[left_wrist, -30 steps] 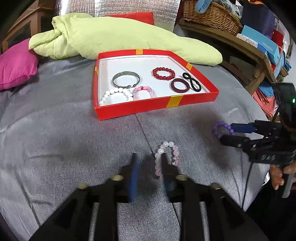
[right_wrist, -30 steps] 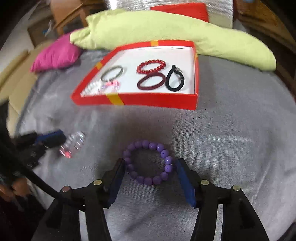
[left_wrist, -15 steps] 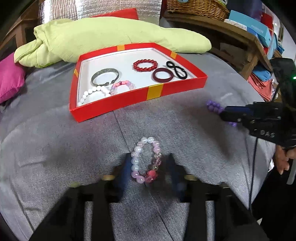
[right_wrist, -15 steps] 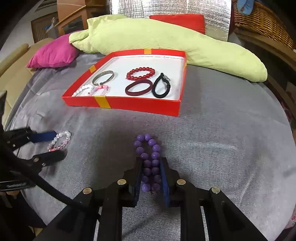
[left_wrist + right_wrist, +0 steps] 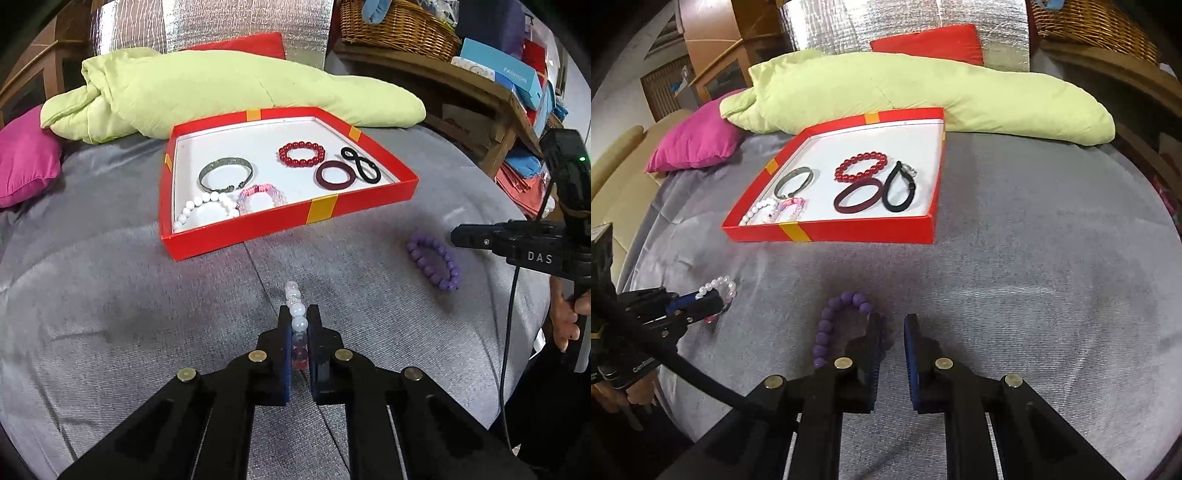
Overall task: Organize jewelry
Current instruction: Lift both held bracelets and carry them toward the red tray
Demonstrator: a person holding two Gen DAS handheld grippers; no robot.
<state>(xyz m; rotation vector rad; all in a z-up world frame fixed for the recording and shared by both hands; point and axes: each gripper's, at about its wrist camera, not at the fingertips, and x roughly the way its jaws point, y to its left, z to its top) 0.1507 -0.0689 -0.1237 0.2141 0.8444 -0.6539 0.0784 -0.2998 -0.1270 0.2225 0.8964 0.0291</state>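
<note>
Left wrist view: the left tool (image 5: pixel 298 314) is clamped on a pink-and-white bead bracelet (image 5: pixel 291 291), which is pinched edge-on in front of the red box (image 5: pixel 236 236), its far beads sticking out past the tips over the grey fabric (image 5: pixel 110 295). Inside the box a silver bangle (image 5: pixel 226 161), a red bead bracelet (image 5: pixel 302 145), a dark red ring (image 5: pixel 318 176), a black loop (image 5: pixel 360 166), a white bead bracelet (image 5: pixel 188 208) and a pink bracelet (image 5: pixel 255 190) are laid flat. A lime-green quilt (image 5: pixel 221 85) is heaped just behind the box, a magenta cushion (image 5: pixel 26 162) is seen to its left and a wicker basket (image 5: pixel 399 26) behind it to the right. In front of the box and to its right a purple bead bracelet (image 5: pixel 417 254) is spread on the fabric, just beside the tip of the right tool (image 5: pixel 456 236), which is held by a hand (image 5: pixel 565 317).

Right wrist view: the right tool's jaws have just been closing and are left a narrow gap apart, with only fabric seen between them. The purple bracelet is curled outside the left-hand finger, partly hidden behind it, in front of the box. The path to the box is unobstructed. A black cable (image 5: pixel 683 365) is draped across the lower left.
</note>
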